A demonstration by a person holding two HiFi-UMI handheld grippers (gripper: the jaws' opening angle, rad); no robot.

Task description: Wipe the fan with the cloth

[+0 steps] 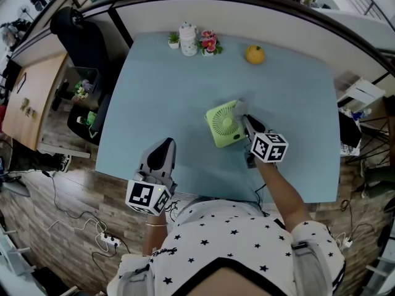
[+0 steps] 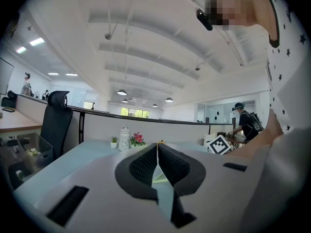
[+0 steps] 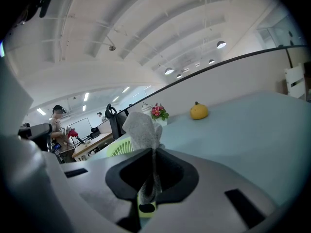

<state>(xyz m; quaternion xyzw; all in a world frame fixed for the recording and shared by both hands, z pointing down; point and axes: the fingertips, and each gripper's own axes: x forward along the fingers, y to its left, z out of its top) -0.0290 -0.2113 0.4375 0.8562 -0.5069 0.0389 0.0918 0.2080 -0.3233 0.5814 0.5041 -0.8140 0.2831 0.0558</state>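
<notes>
- Fan (image 1: 225, 124) sits near the middle of the table (image 1: 160, 85) in the head view. Its grille is tilted up towards us, which we judge leaves its face open to a wipe from above.
- In the same view the right gripper (image 1: 245, 119) is at the fan's right edge, with the cloth (image 1: 241, 107) bunched at its tips. We cannot tell whether the cloth touches the rim or is just beside it.
- The left gripper (image 1: 164, 145) hangs by the table's near edge, well apart from the fan. We judge it is parked out of the way, since the fan stands steady by itself.
- In the left gripper view the jaws are pressed together with nothing between them, pointing across the table.
- In the right gripper view the jaws pinch the cloth by its lower end, and a grey tuft stands up past the tips. We think this grip leaves a soft free wad to rub with. The green grille shows just behind it, to the left.
</notes>
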